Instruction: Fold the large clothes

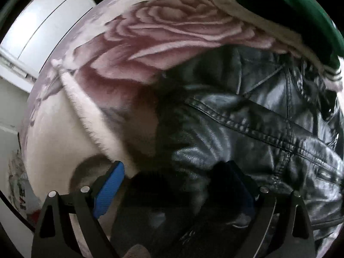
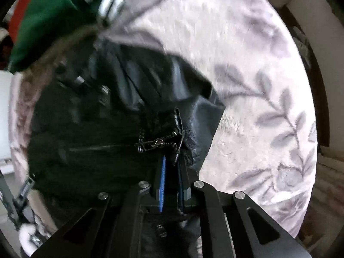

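Note:
A black leather jacket (image 1: 247,124) lies crumpled on a pale blanket with a large pink rose print (image 1: 167,30). My left gripper (image 1: 172,178) is open, its blue-padded fingers (image 1: 109,187) standing wide apart over the jacket's dark lower edge. In the right wrist view the same jacket (image 2: 103,124) fills the left half. My right gripper (image 2: 172,172) is shut on the jacket's edge beside the zipper (image 2: 157,143), the fabric pinched between the blue pads.
A green garment with white stripes (image 2: 56,15) lies at the jacket's far side, also in the left wrist view (image 1: 290,8). The blanket with grey leaf print (image 2: 268,107) spreads to the right. A white cabinet (image 1: 43,28) stands beyond the bed's left edge.

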Motion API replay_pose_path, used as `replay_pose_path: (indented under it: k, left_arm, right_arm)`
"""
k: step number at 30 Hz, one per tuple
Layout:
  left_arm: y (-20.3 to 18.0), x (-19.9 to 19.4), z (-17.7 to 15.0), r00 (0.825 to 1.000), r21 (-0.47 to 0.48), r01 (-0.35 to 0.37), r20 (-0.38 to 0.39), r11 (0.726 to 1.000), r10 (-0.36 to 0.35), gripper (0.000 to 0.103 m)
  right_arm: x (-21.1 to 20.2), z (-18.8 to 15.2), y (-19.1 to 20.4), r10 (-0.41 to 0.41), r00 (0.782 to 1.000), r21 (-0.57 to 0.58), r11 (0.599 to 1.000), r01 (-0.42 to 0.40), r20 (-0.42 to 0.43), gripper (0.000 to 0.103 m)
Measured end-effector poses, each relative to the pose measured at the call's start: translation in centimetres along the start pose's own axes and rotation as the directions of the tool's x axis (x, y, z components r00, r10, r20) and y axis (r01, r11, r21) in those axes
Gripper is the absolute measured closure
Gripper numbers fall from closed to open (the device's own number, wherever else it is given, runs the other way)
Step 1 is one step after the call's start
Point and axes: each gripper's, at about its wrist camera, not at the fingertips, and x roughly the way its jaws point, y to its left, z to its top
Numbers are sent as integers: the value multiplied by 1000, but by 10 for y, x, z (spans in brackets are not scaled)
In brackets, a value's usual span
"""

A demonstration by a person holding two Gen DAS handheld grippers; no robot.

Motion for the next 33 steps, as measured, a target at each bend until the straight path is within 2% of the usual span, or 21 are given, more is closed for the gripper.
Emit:
replay_pose_path:
  k: [5,8,12,15,19,23,25,28,30,33]
  left_arm:
    - [-4,12,1,1000,4,15,4,1000,-15,7]
    - [0,19,-1,1000,-8,29,9,1000,-29,0]
    - [3,22,0,998,-15,54,15,998,-54,0]
    - [2,20,-1,998,-7,48,29,999,-48,0]
    - [7,19,0,997,-23,75,26,997,-74,0]
    - [17,0,1,995,-28,95,41,995,-93,0]
    - [21,-12,-1,993,-32,102,54,994,-100,0]
    - [23,-25,-10,991,-29,123,57,992,-121,0]
    - [19,-26,-19,992,0,106,66,994,-106,0]
    - [13,-22,-33,994,10,100,47,995,-101,0]
  right_arm:
    - [18,0,0,-9,1000,-23,1000,9,-16,92]
    - [33,0,0,-10,999,-19,1000,9,-33,92]
    - [47,1,2,-29,999,-28,999,28,-46,92]
    - [47,1,5,-40,998,-32,999,39,-48,92]
    - [33,1,10,-32,998,-20,999,31,-50,90]
    - [-6,-2,18,-34,999,-20,999,35,41,82]
    - [-21,-9,24,-24,996,-18,1000,26,83,81]
    - [-23,-16,31,-45,993,-27,998,48,108,81]
    - [4,-17,30,-107,993,-45,993,110,56,81]
    - [47,-20,12,-86,994,-9,996,85,-61,81]
